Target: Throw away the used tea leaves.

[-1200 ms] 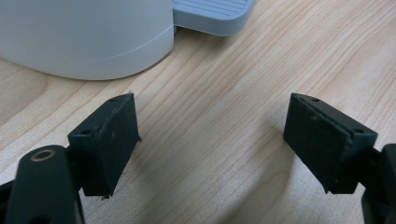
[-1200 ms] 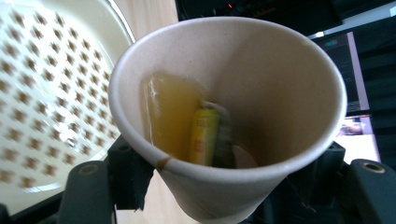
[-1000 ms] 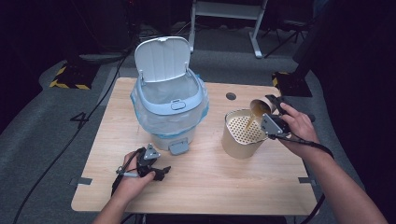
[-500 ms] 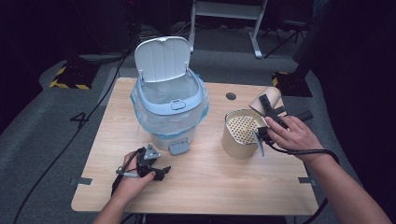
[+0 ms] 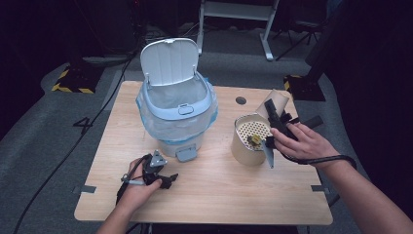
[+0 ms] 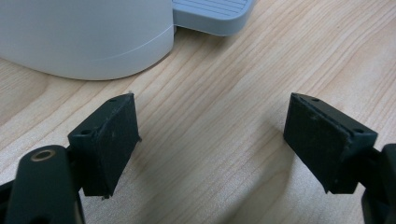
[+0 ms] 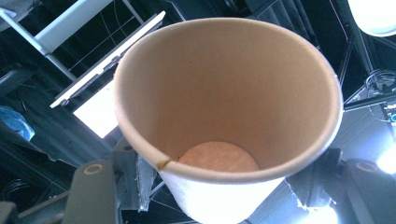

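The table (image 5: 219, 195) is evenly lit against dark surroundings; lamp glare in right gripper view.

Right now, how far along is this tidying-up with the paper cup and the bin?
Done: the bin has its lid up and a liner inside, and the paper cup is empty. In hand: the right hand-held gripper holds that cup beside the tan perforated canister, where a small dark scrap lies. Left: the cup is not in the bin yet. The left hand-held gripper rests open on the table.
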Demonstrator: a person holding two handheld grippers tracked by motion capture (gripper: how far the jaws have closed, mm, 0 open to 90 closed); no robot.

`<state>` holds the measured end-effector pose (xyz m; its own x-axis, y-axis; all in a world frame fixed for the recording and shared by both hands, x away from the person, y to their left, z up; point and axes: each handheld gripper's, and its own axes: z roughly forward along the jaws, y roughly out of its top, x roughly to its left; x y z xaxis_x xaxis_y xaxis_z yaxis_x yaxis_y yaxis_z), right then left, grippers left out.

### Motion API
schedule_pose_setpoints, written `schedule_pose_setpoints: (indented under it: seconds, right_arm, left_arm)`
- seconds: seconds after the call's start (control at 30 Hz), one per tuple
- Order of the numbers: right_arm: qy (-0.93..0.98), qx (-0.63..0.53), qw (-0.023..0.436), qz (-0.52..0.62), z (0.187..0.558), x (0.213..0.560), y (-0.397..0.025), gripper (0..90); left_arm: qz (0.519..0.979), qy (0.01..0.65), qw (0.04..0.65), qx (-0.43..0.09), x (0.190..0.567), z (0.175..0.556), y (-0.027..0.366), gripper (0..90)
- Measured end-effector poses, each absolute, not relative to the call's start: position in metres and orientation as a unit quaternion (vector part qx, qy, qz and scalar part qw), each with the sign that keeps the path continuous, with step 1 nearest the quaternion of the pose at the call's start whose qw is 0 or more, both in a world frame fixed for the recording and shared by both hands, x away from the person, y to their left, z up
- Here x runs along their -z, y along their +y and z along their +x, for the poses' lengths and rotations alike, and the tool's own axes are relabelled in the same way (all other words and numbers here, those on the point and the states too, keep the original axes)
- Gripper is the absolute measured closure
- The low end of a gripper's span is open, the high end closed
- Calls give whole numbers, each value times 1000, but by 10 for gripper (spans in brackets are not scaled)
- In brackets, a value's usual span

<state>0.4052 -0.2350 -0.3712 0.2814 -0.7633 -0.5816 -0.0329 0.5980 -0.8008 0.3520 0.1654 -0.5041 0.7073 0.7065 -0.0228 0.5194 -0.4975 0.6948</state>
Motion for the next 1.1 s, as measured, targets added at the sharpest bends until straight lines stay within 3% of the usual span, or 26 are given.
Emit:
schedule_pose_setpoints:
  seconds: [0.3, 0.6, 0.83, 1.1]
  right_arm:
    - [566, 225, 712, -349, 404, 369, -234, 345]
    - [697, 102, 675, -222, 410, 353, -241, 329]
    - [786, -46, 607, -105, 418, 337, -250, 320]
    - [841, -244, 479, 60, 433, 321, -266, 315]
  left_arm:
    - [855, 358, 350, -133, 504, 352, 166, 183]
    - [855, 359, 350, -134, 504, 352, 165, 183]
    - [855, 359, 350, -133, 504, 352, 166, 183]
    - [855, 359, 350, -132, 504, 352, 166, 183]
